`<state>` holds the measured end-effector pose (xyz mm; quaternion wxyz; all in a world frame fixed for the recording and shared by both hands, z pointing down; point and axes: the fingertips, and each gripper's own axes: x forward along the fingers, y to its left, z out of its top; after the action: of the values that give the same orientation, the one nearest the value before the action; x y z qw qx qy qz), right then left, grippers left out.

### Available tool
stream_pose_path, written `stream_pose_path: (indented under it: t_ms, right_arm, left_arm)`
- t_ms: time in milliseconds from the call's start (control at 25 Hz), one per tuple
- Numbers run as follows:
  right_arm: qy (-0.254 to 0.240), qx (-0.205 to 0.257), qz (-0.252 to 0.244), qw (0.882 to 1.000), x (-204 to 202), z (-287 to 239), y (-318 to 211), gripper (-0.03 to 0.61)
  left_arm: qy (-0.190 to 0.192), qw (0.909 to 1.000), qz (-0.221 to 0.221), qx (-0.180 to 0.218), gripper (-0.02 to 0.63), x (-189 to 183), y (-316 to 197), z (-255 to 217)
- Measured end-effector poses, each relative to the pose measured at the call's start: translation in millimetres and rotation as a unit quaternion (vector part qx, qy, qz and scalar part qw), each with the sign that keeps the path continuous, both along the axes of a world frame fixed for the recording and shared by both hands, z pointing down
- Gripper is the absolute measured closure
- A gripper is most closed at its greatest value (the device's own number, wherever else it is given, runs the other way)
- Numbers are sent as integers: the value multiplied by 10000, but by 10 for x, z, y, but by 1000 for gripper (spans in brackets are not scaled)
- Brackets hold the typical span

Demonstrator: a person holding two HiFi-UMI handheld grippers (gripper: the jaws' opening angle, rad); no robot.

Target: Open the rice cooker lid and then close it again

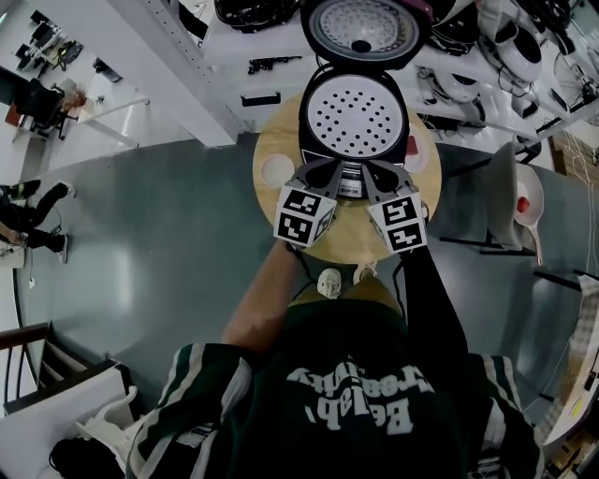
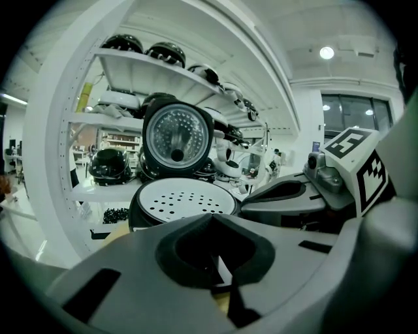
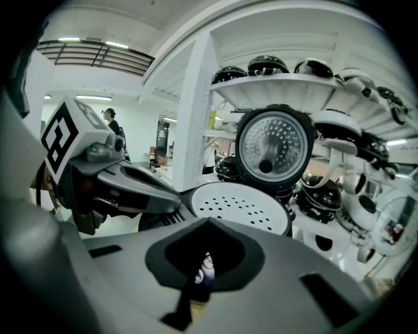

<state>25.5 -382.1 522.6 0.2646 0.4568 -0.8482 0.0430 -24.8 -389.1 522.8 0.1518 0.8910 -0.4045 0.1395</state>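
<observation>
**Rice cooker lid (image 1: 367, 28) open — closing awaited**

It is seen upright behind the pot (image 1: 306, 120). The left gripper (image 2: 211, 217) and right gripper (image 3: 209, 224) are held just before the pot, jaws pressed together, nothing gripped — the lid must be pushed down until latched.

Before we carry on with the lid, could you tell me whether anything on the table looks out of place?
Nothing stands out. The rice cooker sits upright on the round table, its lid swung fully open and the perforated tray lying level in the pot; no spill or damage shows.
</observation>
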Motion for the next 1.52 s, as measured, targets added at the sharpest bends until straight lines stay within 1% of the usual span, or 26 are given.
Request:
stream_pose_path:
  t_ms: [120,520,840,1080,1200,1320,1400,1520]
  right_arm:
    - [21,-31,-44,10000,-2,6,-16,574]
    - [-91,-48,7,9999,15,-11,-19,574]
    - [-127,-21,-15,9999,-1,-20,-18,574]
    - [-48,52,-43,10000,13,-7,-13,574]
    - [-140,134,40,9998,11,-47,-40,575]
    - [-218,137,80,9996,13,-61,-45,574]
    - [-332,84,86,9994,21,-72,-38,574]
    - [-784,77,188,9967,72,-166,-35,574]
  left_arm:
    - [59,9999,-5,-94,620,3,-16,3]
    - [177,9998,22,-83,620,14,-2,1]
    - [152,9998,66,-71,620,8,8,3]
    - [52,9999,93,36,620,25,10,1]
    - [63,9998,43,162,618,14,2,-17]
    - [-134,9995,35,297,620,11,21,-5]
    - [-197,9989,41,431,620,4,25,-56]
    - [-34,9978,20,661,619,-12,6,-226]
